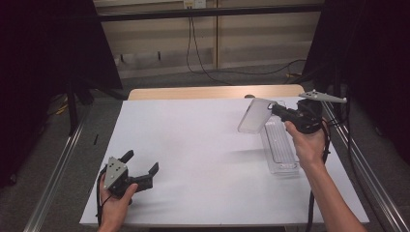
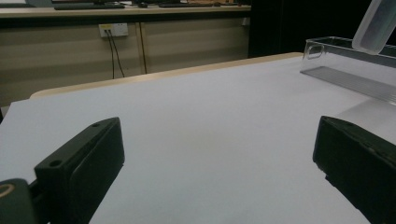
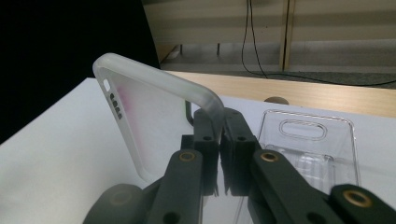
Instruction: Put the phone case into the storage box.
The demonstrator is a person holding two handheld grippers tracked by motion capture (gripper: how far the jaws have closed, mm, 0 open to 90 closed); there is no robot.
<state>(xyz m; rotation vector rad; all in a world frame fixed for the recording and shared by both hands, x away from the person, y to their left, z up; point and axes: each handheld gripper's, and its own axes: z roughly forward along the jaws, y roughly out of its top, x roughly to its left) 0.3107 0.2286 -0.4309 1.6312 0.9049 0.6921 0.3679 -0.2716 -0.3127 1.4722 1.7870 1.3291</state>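
While unlabelled, the phone case (image 3: 140, 112) hangs pinched by the right gripper (image 3: 220, 135).

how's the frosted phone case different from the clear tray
The frosted phone case is cloudy, held tilted in the air by the right gripper; the clear tray is see-through and lies flat on the table. The tray looks longer. Both are plastic.

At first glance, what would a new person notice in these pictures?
Most striking is the frosted phone case, held up in the air by the right claw at the table's far right. Just below it lies a clear plastic tray on the white table. Near the front left, the left claw rests open and empty.
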